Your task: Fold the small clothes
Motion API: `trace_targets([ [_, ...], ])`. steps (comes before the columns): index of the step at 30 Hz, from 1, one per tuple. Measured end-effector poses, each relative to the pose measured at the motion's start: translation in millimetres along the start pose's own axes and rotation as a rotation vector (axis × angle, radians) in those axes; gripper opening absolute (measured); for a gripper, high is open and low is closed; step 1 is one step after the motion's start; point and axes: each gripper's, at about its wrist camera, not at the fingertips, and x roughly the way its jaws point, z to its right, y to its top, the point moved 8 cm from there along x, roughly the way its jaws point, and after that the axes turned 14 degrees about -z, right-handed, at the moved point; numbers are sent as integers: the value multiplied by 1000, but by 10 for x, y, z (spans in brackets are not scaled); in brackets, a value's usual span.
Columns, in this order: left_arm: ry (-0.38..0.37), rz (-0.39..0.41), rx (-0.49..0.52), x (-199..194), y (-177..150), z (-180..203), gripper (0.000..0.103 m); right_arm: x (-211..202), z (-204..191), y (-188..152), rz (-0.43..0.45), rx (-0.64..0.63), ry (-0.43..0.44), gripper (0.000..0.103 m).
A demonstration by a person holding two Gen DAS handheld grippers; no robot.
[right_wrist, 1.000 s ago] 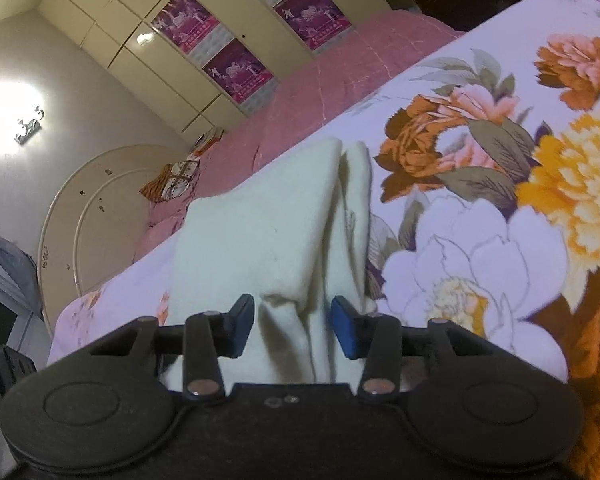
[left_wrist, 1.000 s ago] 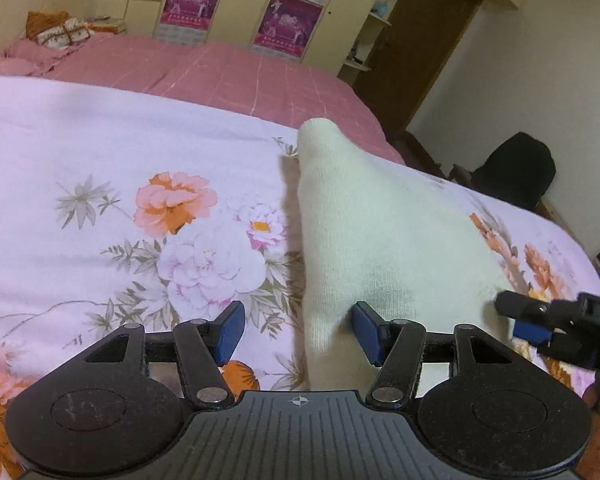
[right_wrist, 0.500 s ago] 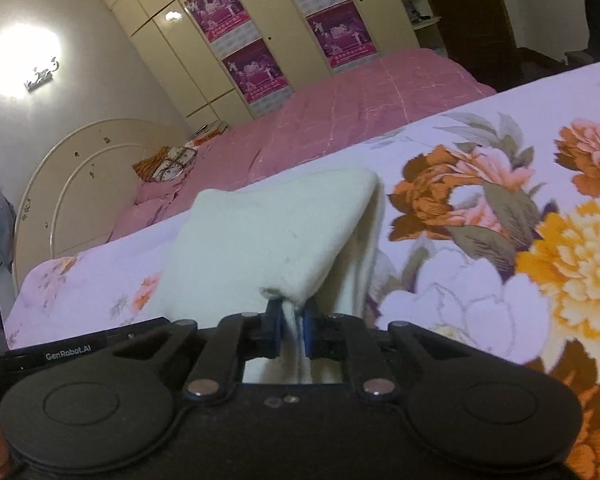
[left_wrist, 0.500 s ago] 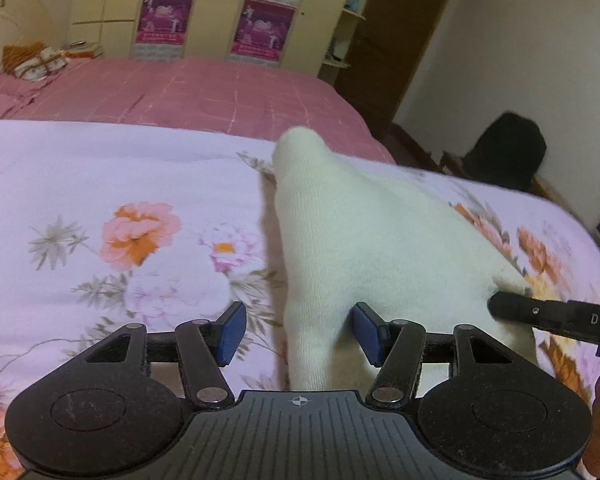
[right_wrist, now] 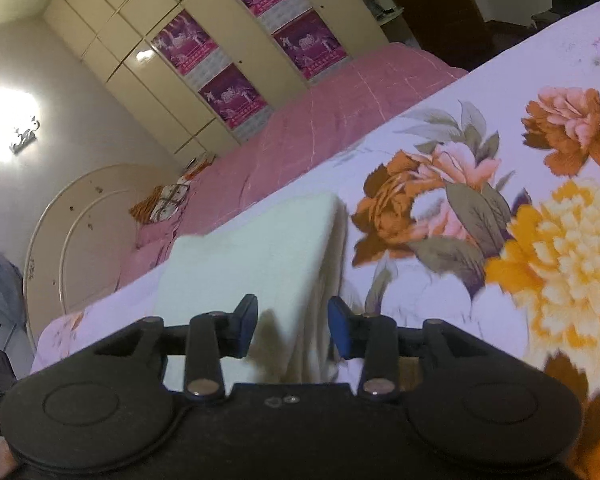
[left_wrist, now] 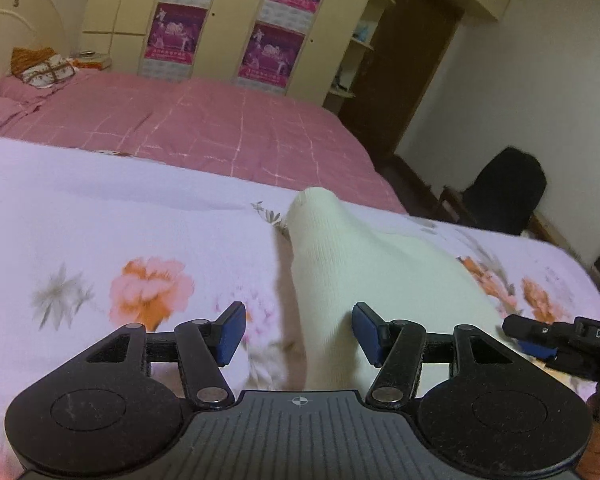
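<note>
A cream knitted garment (left_wrist: pixel 380 264) lies folded on the floral bedsheet (left_wrist: pixel 100 240), one corner pointing to the far side. My left gripper (left_wrist: pixel 299 330) hovers open over its near left edge, and the right-hand pad sits just above the cloth. My right gripper (right_wrist: pixel 293 322) is at the garment's (right_wrist: pixel 260 256) other near corner. Its jaws are opening, with a fold of cloth hanging between the pads and neither pad pressing on it. The right gripper's (left_wrist: pixel 534 338) tip also shows low at the right of the left wrist view.
A pink checked quilt (left_wrist: pixel 200 120) covers the far half of the bed, with a small bundle (left_wrist: pixel 40 68) near the headboard. Wardrobe doors with posters (left_wrist: pixel 276 52) stand behind. A dark chair (left_wrist: pixel 504 192) is beyond the bed's right edge.
The right gripper pinched shut on the garment's fold half a second ago and has now spread apart again. The left gripper has drawn back and risen a little, staying open.
</note>
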Motion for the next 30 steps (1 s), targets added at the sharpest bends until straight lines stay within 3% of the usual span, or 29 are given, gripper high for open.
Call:
trace_targets([
  [6, -4, -18, -25, 317, 236, -69, 59, 297, 52, 215, -39, -29, -26, 31],
  [8, -14, -31, -31, 394, 259, -72, 59, 390, 93, 266, -56, -35, -33, 26],
  [9, -18, -34, -35, 419, 263, -67, 60, 414, 100, 278, -59, -47, -44, 17],
  [11, -5, -38, -42, 447, 263, -65, 67, 437, 114, 303, -59, -70, -85, 15],
  [13, -16, -46, -59, 455, 256, -88, 67, 426, 139, 332, -52, -77, -124, 11],
  [16, -25, -40, -52, 317, 199, -106, 67, 383, 156, 328, -65, -62, -107, 15],
  [17, -35, -32, -36, 217, 147, -97, 67, 306, 111, 304, -62, -68, -97, 20],
  [18, -38, -22, -22, 131, 88, -97, 67, 213, 74, 277, -58, -69, -87, 31],
  [19, -40, -20, -16, 43, -7, -109, 67, 101, 26, 219, -56, -75, -64, 41],
  [20, -47, -26, -16, -26, -118, -130, 67, -12, -20, 128, -58, -86, -35, 43],
  [26, -82, -52, -66, -288, -775, -185, 67, -395, -71, -705, -145, -103, 35, 39],
  [30, -55, -71, -44, -289, -990, -140, 67, -451, -97, -1002, -171, -74, 56, 36],
])
